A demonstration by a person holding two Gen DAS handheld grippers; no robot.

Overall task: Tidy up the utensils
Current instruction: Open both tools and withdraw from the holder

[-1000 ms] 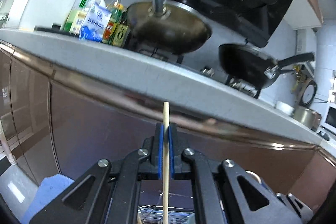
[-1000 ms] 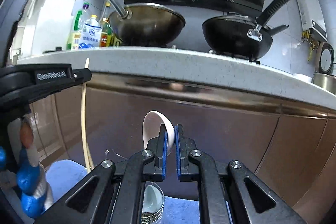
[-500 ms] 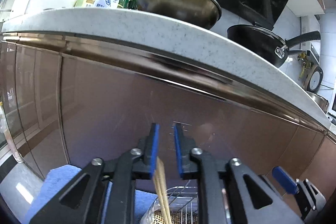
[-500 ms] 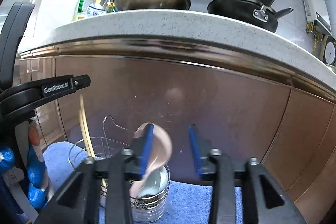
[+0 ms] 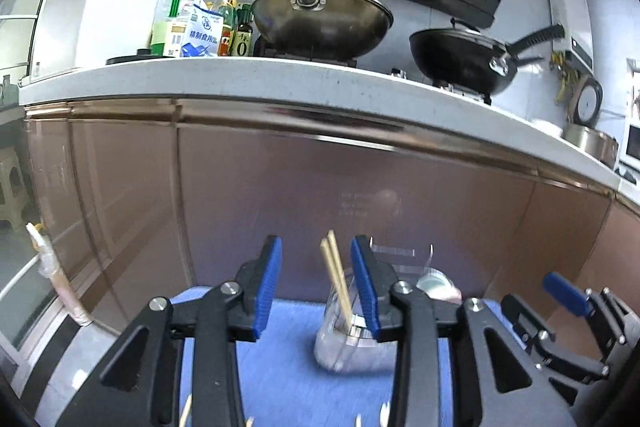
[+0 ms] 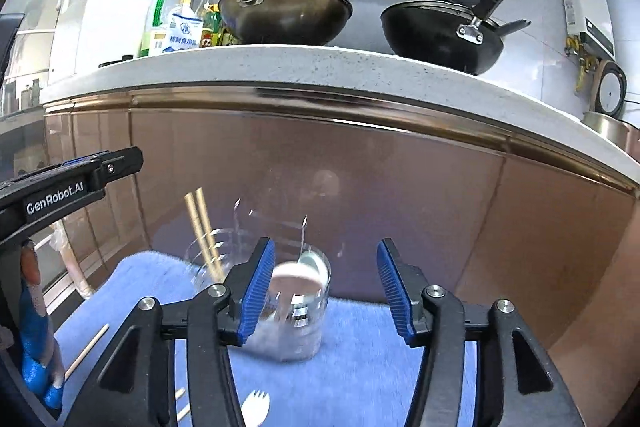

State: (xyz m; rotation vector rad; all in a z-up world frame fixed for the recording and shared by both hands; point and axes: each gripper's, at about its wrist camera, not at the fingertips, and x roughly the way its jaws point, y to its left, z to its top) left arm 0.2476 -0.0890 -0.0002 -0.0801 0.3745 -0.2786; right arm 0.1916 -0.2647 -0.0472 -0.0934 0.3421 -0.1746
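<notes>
Two wooden chopsticks [image 5: 336,275] stand tilted in a shiny metal holder [image 5: 344,343] on a blue towel [image 5: 280,347]. My left gripper [image 5: 316,287] hovers just short of them, jaws opening, pads apart and touching nothing. In the right wrist view a white spoon [image 6: 298,273] rests bowl-up in the perforated metal cup [image 6: 296,323], with the chopsticks [image 6: 204,231] in the compartment to its left. My right gripper [image 6: 326,291] is just before the cup, jaws opening, nothing pressed between the pads. The left gripper [image 6: 72,187] shows at the left edge.
A loose chopstick [image 6: 86,351] and a white spork [image 6: 256,403] lie on the towel [image 6: 360,367] near me. Brown cabinet fronts [image 5: 280,187] rise right behind the holder, under a white counter [image 5: 280,79]. A steel wok [image 5: 320,19], a black pan [image 5: 460,59] and bottles [image 5: 200,23] stand above.
Both grippers went from shut to open. The chopstick left the left pads and now stands in the holder; the spoon dropped from the right pads into the cup. Both grippers then pulled back.
</notes>
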